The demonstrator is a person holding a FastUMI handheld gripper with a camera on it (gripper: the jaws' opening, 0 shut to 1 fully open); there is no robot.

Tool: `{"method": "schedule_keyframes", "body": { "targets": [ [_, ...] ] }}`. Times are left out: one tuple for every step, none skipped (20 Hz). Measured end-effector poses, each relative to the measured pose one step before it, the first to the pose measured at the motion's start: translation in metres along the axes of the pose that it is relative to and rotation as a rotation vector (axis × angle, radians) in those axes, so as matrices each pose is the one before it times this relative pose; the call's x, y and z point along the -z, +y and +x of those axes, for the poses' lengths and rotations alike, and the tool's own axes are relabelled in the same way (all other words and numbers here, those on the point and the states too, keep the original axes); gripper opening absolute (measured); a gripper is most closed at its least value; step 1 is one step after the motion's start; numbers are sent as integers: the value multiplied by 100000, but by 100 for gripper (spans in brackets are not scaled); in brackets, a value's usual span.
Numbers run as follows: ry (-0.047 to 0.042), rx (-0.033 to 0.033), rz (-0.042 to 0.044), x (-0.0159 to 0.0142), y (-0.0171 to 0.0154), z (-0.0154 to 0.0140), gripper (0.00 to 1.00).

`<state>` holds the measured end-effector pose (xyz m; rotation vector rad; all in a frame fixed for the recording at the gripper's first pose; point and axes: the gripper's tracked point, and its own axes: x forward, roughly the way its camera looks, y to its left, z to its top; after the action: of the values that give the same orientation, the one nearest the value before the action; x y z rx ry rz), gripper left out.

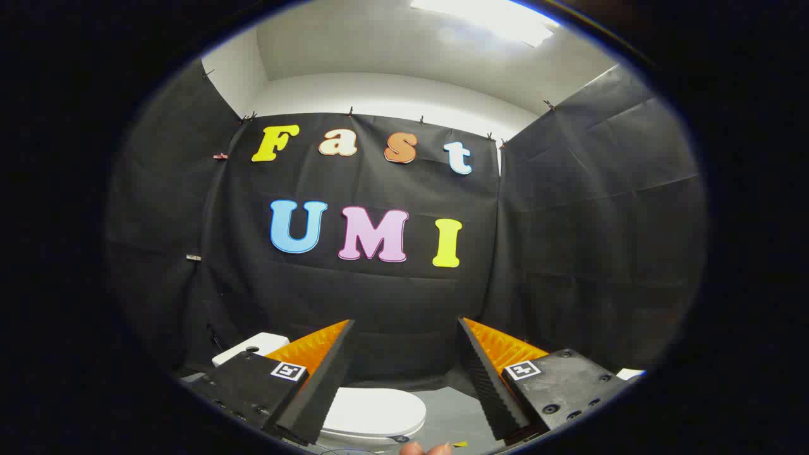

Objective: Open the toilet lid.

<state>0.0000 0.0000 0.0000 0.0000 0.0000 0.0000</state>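
The gripper (404, 328) hangs spread above the shut lid (373, 411) (stiff, smooth, likely light plastic); its front lip looks the best hold.

The toilet lid (374, 411) was plain white, as was the cistern (251, 346) behind it. The booth wall (392, 297) was black cloth, creased, and above it the room's wall (385, 95) and ceiling (404, 50) were white. The floor (455, 417) looked grey. A small yellow scrap (460, 444) lay on it, perhaps tape. Each mount of the gripper (404, 325) bore a black-and-white square marker (289, 370).
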Motion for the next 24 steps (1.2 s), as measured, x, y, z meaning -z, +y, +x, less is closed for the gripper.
{"method": "schedule_keyframes", "body": {
  "targets": [
    [-165, -103, 195, -13, 46, 31, 98],
    [131, 113, -177, 36, -71, 53, 98],
    [-94, 15, -273, -7, 8, -7, 98],
    [-136, -86, -142, -58, 1, 49, 98],
    [-168, -65, -92, -58, 6, -17, 98],
    [-51, -49, -45, 58, -42, 104, 98],
    [16, -71, 19, -1, 13, 1, 98],
    [92, -129, 225, 30, -21, 59, 98],
    [197, 18, 364, 5, -3, -28, 98],
    [146, 3, 203, -30, -25, 80, 98],
    [-42, 184, -39, 22, -21, 0, 98],
    [-48, 240, -163, 11, 4, -70, 98],
    [-206, -11, -42, -85, 30, -44, 98],
    [6, 320, -48, 12, -35, 36, 98],
    [-165, 89, 9, 20, 47, -22, 98],
    [158, 104, 87, 21, 6, 58, 98],
    [111, 42, 187, 71, 59, 28, 98],
    [185, -42, 212, 7, -15, -19, 98],
    [287, -29, 87, 48, -14, 48, 98],
    [100, 72, -233, 93, 22, 45, 98],
    [252, 78, -503, 34, -29, 9, 98],
    [203, 122, -480, 41, 26, -2, 98],
    [23, 53, -295, 59, 0, 67, 98],
    [58, -228, -232, 74, 102, 33, 98]
  ]
}}
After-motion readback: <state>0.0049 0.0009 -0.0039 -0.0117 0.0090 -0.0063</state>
